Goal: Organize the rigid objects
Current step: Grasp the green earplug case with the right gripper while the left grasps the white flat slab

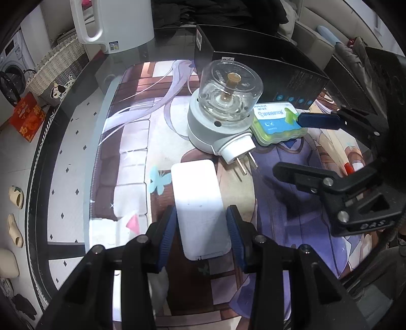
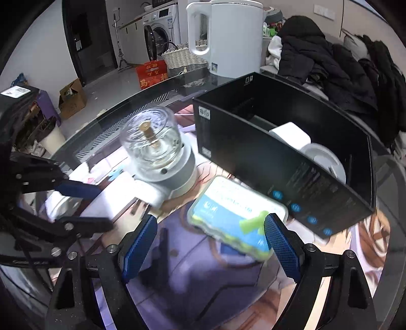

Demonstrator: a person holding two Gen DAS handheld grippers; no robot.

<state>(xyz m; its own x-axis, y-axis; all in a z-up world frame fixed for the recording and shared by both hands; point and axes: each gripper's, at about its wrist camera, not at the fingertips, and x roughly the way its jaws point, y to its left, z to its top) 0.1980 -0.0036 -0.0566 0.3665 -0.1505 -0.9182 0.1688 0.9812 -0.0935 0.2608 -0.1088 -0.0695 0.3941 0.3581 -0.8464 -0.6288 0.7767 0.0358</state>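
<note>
My left gripper has its blue pads on both sides of a flat white rectangular device lying on the printed mat; the pads touch its long edges. A plug-in device with a clear glass dome lies just beyond it, prongs toward me. A blue-and-green earplug box lies to its right. My right gripper is open, its right finger beside the earplug box. A black open box holds white items. The right gripper also shows in the left wrist view.
A white kettle stands at the back of the round glass table. A wicker basket and a red carton sit on the floor to the left. Dark clothes are piled behind the black box.
</note>
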